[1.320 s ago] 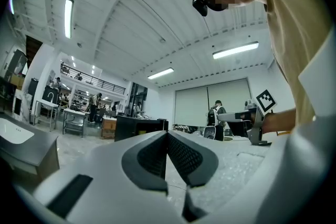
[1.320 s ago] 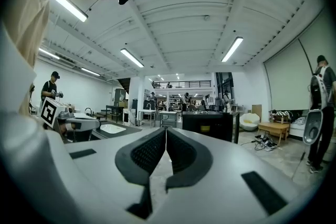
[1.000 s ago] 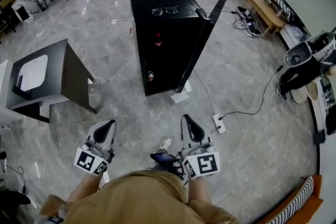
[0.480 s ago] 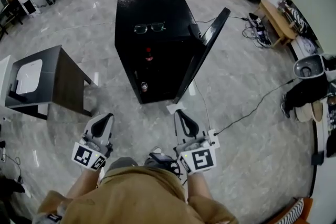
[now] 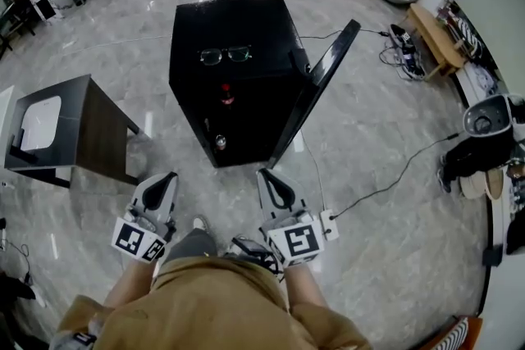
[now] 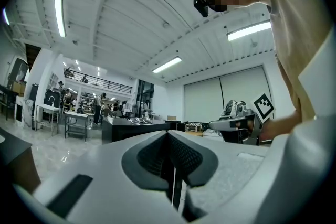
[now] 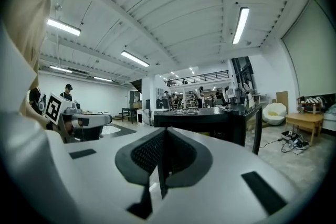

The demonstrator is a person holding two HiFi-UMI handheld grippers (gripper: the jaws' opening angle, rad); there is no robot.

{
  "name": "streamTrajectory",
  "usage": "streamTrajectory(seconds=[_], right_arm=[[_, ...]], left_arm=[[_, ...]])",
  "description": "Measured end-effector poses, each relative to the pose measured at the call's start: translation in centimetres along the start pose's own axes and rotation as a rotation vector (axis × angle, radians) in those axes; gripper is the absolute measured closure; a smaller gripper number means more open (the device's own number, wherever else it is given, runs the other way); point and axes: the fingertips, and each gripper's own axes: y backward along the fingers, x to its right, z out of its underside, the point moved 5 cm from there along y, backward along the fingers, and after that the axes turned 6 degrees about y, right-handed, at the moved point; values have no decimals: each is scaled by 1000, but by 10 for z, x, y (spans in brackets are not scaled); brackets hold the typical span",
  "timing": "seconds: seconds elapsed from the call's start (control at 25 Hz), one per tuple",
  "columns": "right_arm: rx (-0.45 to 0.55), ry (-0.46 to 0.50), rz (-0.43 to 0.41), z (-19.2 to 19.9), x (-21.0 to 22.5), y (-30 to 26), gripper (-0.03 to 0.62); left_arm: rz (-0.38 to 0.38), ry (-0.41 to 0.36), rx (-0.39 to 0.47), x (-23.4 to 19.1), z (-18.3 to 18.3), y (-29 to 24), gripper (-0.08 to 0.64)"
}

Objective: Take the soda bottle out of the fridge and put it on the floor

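From the head view, the black fridge [image 5: 246, 29] is seen with its door [image 5: 318, 86] swung open. What looks like the soda bottle [image 5: 227, 97] is parked on an inner shelf, glasses [image 5: 225, 55] are left on top, and the left gripper [image 5: 166, 179] and right gripper [image 5: 267, 176] are held just in front. In the left gripper view, the jaws are found pressed together on nothing, fridge ahead. Same deal in the right gripper view: jaws are shut tight, nothing between, with the open door off to the right.
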Motion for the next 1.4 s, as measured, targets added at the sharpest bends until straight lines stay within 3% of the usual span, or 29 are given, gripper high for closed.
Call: streamTrajectory(seconds=[0.24, 0.6, 0.92, 1.0, 1.16, 1.4], right_arm=[[-18, 28, 8, 11, -3, -56, 589], [-85, 80, -5, 38, 1, -154, 589], [-185, 81, 18, 108, 26, -231, 584], [-218, 66, 20, 131, 32, -250, 472], [-235, 66, 12, 169, 42, -291, 469], [-248, 64, 34, 205, 55, -333, 411]], left_arm=[[-1, 64, -14, -42, 19, -10, 558], [53, 87, -60, -97, 36, -32, 558], [82, 132, -113, -139, 84, -64, 558], [82, 143, -112, -148, 95, -72, 558], [85, 152, -113, -161, 114, -80, 558], [81, 179, -144, -172, 148, -77, 558]])
